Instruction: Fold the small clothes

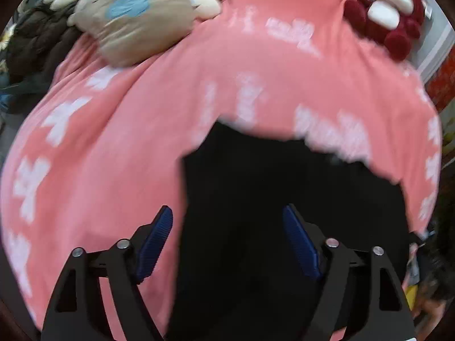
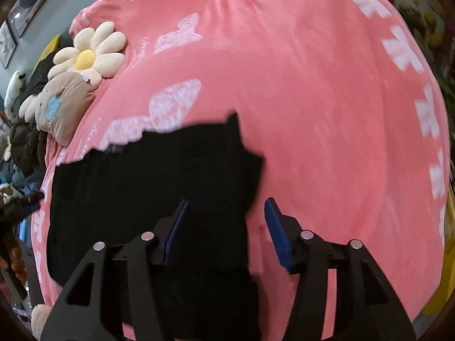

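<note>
I see a pink blanket [image 1: 256, 65] with white prints covering the bed, and the black garment [image 2: 148, 187] lies flat on it below both tongs. My left gripper [image 1: 227, 238] stands apart over its edge, pads clear. My right gripper [image 2: 226, 227] is apart too, straddling the garment's other edge without pinching. Plush toys [image 1: 133, 17] sit at the far side
</note>
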`<state>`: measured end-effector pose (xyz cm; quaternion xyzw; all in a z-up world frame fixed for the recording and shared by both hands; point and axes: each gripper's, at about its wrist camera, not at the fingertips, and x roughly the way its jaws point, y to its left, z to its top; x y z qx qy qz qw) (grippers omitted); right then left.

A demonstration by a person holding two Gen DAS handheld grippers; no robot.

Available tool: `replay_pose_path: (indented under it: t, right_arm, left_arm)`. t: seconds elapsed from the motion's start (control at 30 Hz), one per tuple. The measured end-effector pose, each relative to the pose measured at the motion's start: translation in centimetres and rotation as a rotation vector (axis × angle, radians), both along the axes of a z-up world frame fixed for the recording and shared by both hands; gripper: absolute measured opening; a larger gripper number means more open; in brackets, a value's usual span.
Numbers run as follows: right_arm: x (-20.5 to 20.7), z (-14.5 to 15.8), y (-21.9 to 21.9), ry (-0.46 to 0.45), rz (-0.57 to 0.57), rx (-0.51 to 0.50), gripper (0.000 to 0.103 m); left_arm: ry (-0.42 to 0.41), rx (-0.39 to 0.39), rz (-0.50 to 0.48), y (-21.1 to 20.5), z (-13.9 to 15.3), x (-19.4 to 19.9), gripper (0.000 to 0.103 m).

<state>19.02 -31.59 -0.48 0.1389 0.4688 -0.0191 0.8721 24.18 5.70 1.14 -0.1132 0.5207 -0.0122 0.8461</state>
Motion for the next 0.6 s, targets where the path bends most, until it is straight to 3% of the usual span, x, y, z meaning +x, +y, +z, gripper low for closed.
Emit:
replay_pose_path:
  t: [0.17,0.2,0.23,0.27,0.3,0.33,0.37,0.47,0.53,0.6]
  right_arm:
    - [-4.0,-3.2,0.1,0.090,-0.017,0.078,0.066]
    - [-4.2,-3.9,0.3,0.103,-0.011,0.098,0.062]
    - [-4.3,-4.6,0.4,0.119,0.004,0.129,0.036]
    - [-4.3,-4.7,0.6,0.131,0.007,0.152,0.028]
    - [-4.3,-4.2,0.7,0.131,0.009,0.154,0.008]
    - [-4.3,-3.3,0.9,0.126,0.018,0.152,0.007]
    - [-4.6,-1.8,1.1,0.097,0.024,0.131,0.007]
    - [-5.8,-0.4,0.9,0.084,0.037,0.108,0.007]
    - [-6.0,-2.4,0.5,0.136,0.034,0.052,0.007]
    - [-6.1,-4.6,-0.4,0.187,0.027,0.097,0.007]
  left_arm:
    - [0.125,-0.139,0.096,3.0,-4.4,-5.7,0.077]
    - [0.157,-0.181,0.113,3.2,-5.5,-6.4,0.075]
    - [0.154,-0.190,0.117,3.0,-5.9,-7.0,0.074]
    - [0.122,-0.165,0.104,2.7,-5.7,-7.3,0.068]
    - [0.125,-0.142,0.066,2.0,-5.3,-7.3,0.045]
    - [0.136,-0.169,0.040,1.8,-4.9,-7.2,0.013]
    - [0.161,-0.233,0.023,1.8,-4.2,-7.2,0.005]
    - [0.161,-0.242,0.008,2.2,-2.8,-8.1,0.005]
    - [0.201,-0.234,0.015,2.7,-3.7,-8.5,0.005]
    - [0.233,-0.256,0.045,3.4,-5.0,-8.8,0.006]
